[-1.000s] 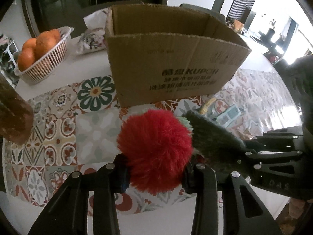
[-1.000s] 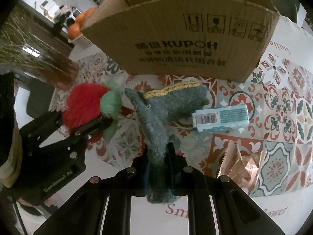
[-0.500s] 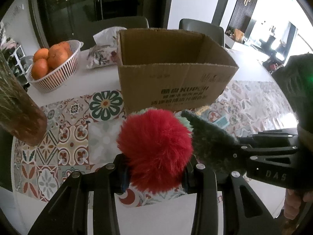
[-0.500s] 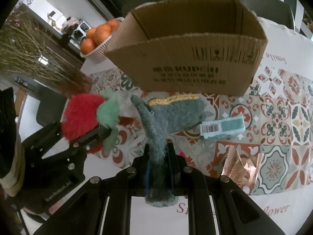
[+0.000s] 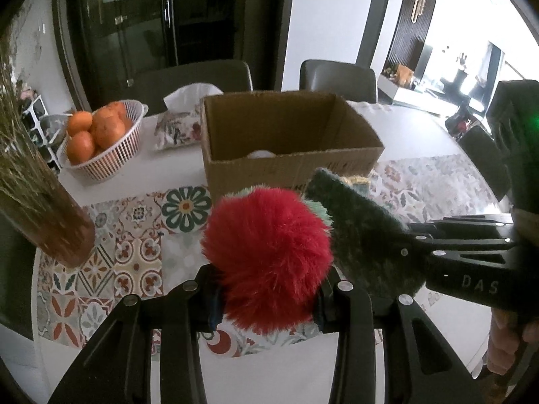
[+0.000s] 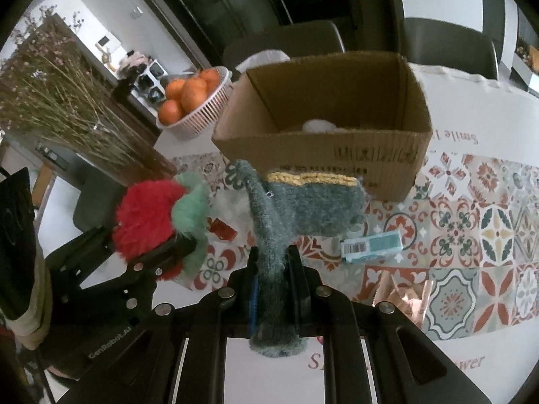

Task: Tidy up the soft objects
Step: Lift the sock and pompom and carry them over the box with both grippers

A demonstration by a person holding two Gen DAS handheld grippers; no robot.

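My left gripper (image 5: pixel 267 298) is shut on a fluffy red pom-pom (image 5: pixel 267 261) with a pale green tuft; the same pom-pom (image 6: pixel 148 217) shows at the left of the right wrist view. My right gripper (image 6: pixel 273 281) is shut on a grey-green knitted sock (image 6: pixel 296 208) with a yellow cuff, which hangs sideways above the table. That sock (image 5: pixel 363 235) lies just right of the pom-pom in the left wrist view. Beyond both stands an open cardboard box (image 5: pixel 289 141) (image 6: pixel 323 124) with something white at its bottom.
A white basket of oranges (image 5: pixel 101 141) and a tissue pack (image 5: pixel 178 124) sit left of the box. A vase of dried grass (image 5: pixel 40 195) stands near left. A teal packet (image 6: pixel 372 245) and crinkled foil (image 6: pixel 401 298) lie on the patterned tablecloth (image 6: pixel 471 235). Chairs stand behind.
Both grippers have risen with the pom-pom and the sock, and now look down into the open box, whose inside and white content have come into view.
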